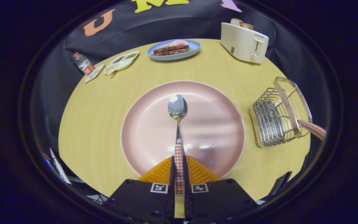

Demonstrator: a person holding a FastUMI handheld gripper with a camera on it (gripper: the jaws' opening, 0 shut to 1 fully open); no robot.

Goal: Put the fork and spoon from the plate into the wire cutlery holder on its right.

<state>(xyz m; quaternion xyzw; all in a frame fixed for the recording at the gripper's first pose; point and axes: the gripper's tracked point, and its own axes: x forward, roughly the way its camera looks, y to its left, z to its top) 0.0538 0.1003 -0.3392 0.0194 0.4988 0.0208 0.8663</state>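
Gripper [179,169] — jaws drawn together and clamped on the checked handle of the spoon [177,118], one finger pressing each side. The spoon points straight ahead of the fingers, bowl up, over the middle of the plate [154,124]; whether the bowl touches the plate or hangs just above it cannot be told.

Plate — pink, round, on the counter [98,102] directly ahead of the fingers.

Wire cutlery holder [273,119] — on the counter to the right of the plate, near its rim but apart from it. A checked handle [314,129], matching the spoon's, juts out of the holder's near right side; likely the fork, though its head is hidden.

Beyond the plate, at the far side of the counter:
- blue plate [194,49] carrying food
- cream toaster [244,42] with bread in its slots, to the right of the blue plate
- small divided dish [123,61], to the left of the blue plate
- bottle [84,63] — lying tilted at the far left edge
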